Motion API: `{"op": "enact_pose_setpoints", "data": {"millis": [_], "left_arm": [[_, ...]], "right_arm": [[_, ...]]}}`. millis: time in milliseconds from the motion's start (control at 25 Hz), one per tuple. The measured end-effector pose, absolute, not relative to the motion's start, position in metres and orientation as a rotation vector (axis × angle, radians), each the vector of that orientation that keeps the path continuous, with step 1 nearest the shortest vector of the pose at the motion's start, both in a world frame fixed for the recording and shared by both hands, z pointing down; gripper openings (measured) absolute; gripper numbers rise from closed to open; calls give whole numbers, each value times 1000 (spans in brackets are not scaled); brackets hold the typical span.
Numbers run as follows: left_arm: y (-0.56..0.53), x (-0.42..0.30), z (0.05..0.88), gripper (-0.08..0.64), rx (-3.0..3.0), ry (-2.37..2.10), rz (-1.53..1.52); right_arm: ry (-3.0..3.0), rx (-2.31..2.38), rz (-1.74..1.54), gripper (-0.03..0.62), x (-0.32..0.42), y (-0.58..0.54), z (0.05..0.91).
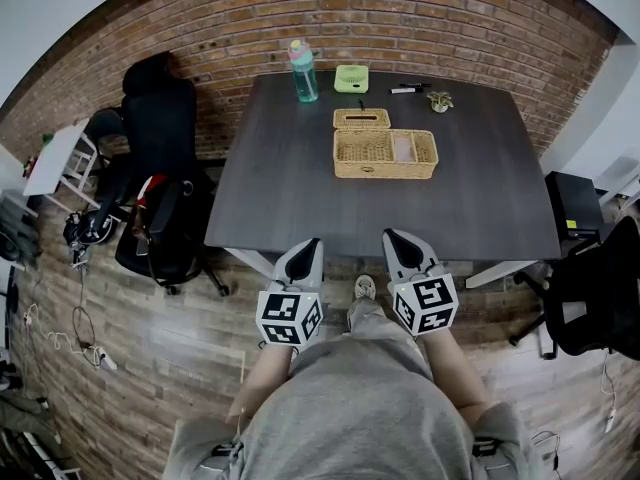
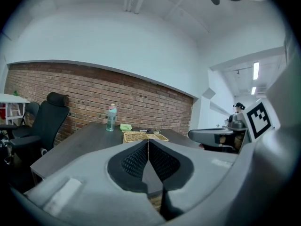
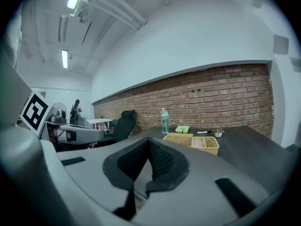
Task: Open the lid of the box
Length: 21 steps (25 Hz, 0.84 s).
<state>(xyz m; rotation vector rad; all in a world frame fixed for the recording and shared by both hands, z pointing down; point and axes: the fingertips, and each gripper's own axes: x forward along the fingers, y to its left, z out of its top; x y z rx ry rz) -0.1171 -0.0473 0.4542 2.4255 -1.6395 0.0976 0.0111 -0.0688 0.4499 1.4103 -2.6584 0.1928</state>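
Observation:
A wicker basket (image 1: 385, 154) with compartments sits in the middle of the dark table (image 1: 280, 188). A small flat wicker box (image 1: 361, 118) with a slot in its lid lies just behind it. Further back is a small green box (image 1: 351, 78). Both grippers hover just short of the table's near edge, well short of the boxes. My left gripper (image 1: 313, 242) is shut with nothing in it, its pads (image 2: 141, 157) meeting. My right gripper (image 1: 390, 234) is shut and empty too. The basket (image 2: 141, 136) (image 3: 193, 141) shows beyond the jaws in both gripper views.
A teal water bottle (image 1: 303, 71), a pen (image 1: 405, 89) and a tiny plant (image 1: 440, 100) stand along the table's far edge by the brick wall. Black office chairs stand at the left (image 1: 160, 138) and right (image 1: 600, 298). The person's legs fill the bottom.

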Motion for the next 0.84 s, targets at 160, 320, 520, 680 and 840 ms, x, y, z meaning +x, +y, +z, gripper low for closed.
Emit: {"op": "enact_pose_setpoints", "data": {"millis": [160, 320, 520, 680, 840], "left_arm": [[-49, -116, 456, 20, 2422, -1643, 104], [-50, -117, 456, 20, 2422, -1638, 105], [-51, -119, 458, 20, 2416, -1642, 106], [-52, -118, 458, 20, 2418, -1636, 115], [-56, -117, 458, 20, 2421, -1632, 118]], "right_arm": [[-2658, 1410, 204, 1, 12, -70, 452], [-2660, 1412, 210, 2, 12, -70, 452], [-2674, 1413, 227, 2, 11, -71, 453], [-2676, 1406, 227, 2, 11, -72, 453], [-2674, 1407, 232, 2, 11, -75, 453]]}}
